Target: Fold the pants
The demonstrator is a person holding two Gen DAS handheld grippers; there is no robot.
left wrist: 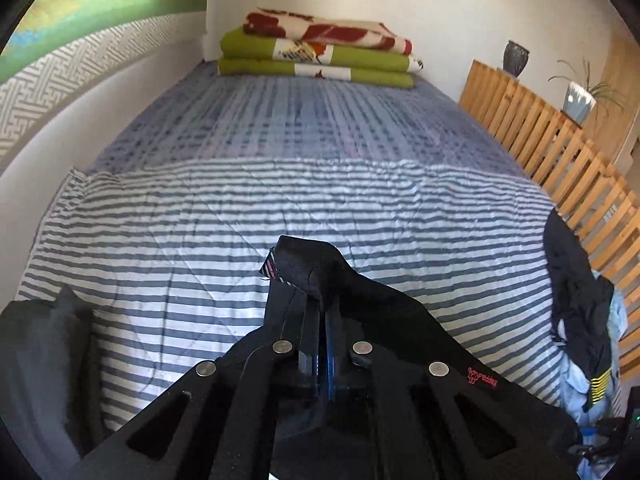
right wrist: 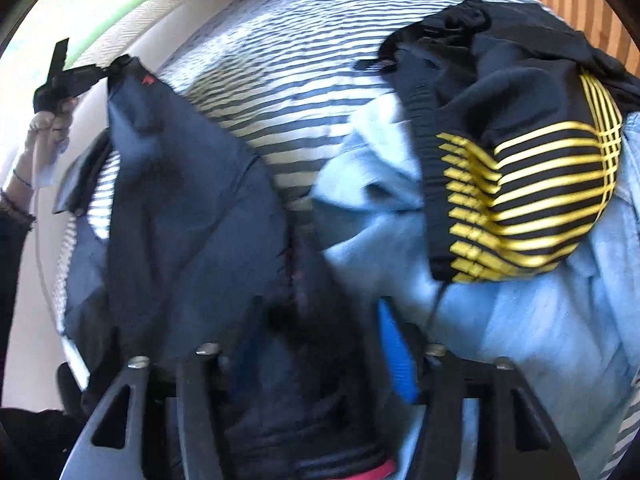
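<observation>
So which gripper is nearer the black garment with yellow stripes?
Right. The right gripper sits beside the black garment with yellow stripes, dark navy pants between its fingers. The left gripper, shut on the pants, is raised well off to the pile's left.

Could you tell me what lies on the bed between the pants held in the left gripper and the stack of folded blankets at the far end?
Nothing but bare striped bedcover lies between the pants and the folded blankets, as the left wrist view shows.
</observation>
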